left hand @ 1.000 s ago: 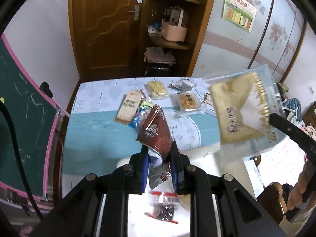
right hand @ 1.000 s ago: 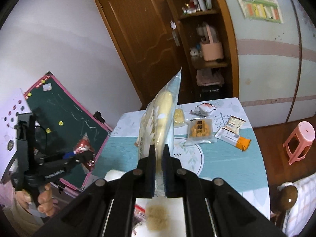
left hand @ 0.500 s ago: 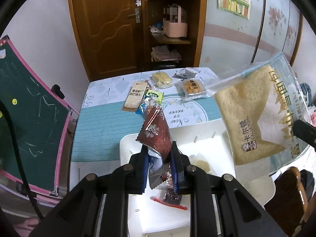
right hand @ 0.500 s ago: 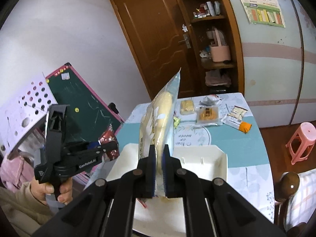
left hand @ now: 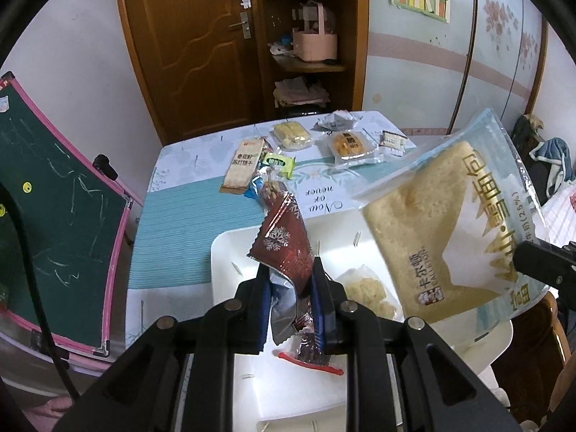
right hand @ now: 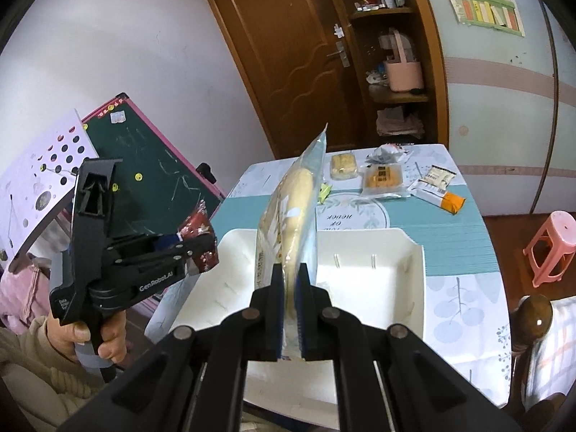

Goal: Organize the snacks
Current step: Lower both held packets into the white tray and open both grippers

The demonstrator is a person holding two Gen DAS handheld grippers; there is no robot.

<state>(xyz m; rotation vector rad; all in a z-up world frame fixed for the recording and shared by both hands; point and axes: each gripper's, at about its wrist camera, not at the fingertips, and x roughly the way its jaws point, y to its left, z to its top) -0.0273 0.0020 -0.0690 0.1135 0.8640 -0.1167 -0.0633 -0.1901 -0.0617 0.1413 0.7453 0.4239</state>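
Observation:
My left gripper (left hand: 291,277) is shut on a dark red snowflake snack wrapper (left hand: 282,248) and holds it above the left side of the white tray (left hand: 223,252). My right gripper (right hand: 290,280) is shut on a large clear bag of yellow cake (right hand: 293,201), held edge-up over the tray (right hand: 414,262). That bag (left hand: 446,223) hangs at the right of the left wrist view. The left gripper with its wrapper (right hand: 199,244) shows at the left of the right wrist view. A pale puffed snack (left hand: 367,289) and a red-trimmed packet (left hand: 313,354) lie in the tray.
Several snack packets lie at the far end of the teal table: a long beige cracker pack (left hand: 243,163), a green packet (left hand: 277,162), a yellow cake pack (left hand: 289,135), an orange biscuit pack (right hand: 381,176) and an orange-ended bar (right hand: 437,194). A chalkboard (left hand: 54,216) stands left, a pink stool (right hand: 550,244) right.
Both grippers have drawn back toward the near side with their packets held. The tray now lies beneath them and shows much larger.

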